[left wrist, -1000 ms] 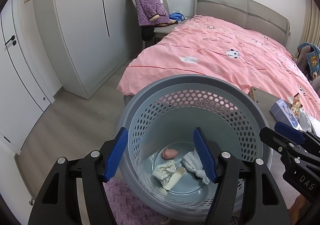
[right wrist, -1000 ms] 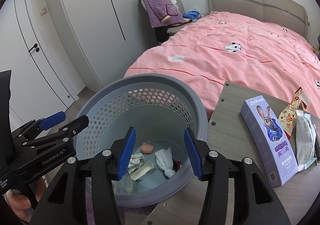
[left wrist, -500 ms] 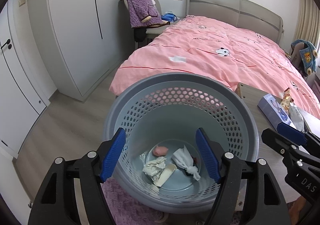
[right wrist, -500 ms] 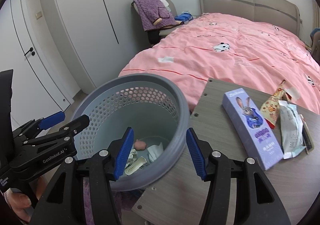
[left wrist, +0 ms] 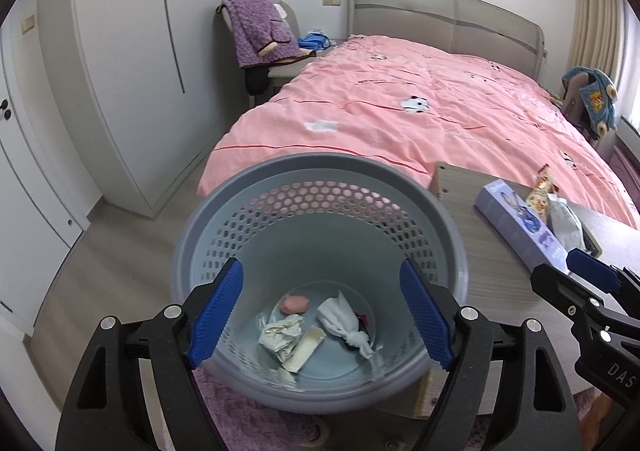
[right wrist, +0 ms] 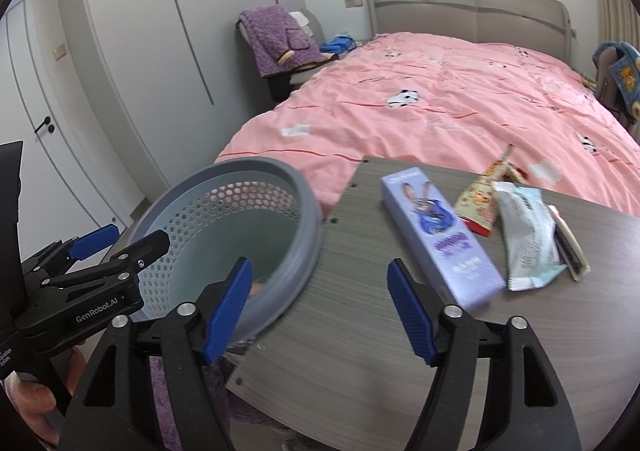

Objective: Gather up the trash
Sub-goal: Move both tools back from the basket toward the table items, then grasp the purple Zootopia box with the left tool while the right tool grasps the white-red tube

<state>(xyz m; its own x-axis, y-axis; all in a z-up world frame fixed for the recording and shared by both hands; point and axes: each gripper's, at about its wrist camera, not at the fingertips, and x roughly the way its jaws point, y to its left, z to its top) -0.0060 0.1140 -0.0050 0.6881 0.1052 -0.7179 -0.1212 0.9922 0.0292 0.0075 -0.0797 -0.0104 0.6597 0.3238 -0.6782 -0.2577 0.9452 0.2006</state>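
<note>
Both tools tilt downward, empty, the left tool (left wrist: 320, 311) and right tool (right wrist: 320, 307) with jaws opening.

Left wrist view: looks forward and steeply down along its own fingers, straight into the grey perforated basket (left wrist: 316, 219), close enough that the basket's floor is seen. The table (left wrist: 492, 251) edge lies to its right.

Right wrist view: set further right, angled down over the table (right wrist: 400, 331), with the basket (right wrist: 224, 211) at lower left (only its rim and inner wall are seen).

Shared ground: basket, table, purple box (left wrist: 520, 227) (right wrist: 436, 235), pink bed (left wrist: 420, 123) (right wrist: 420, 107), wardrobe (left wrist: 132, 51) (right wrist: 160, 51). Each view catches the other gripper at its edge.
</note>
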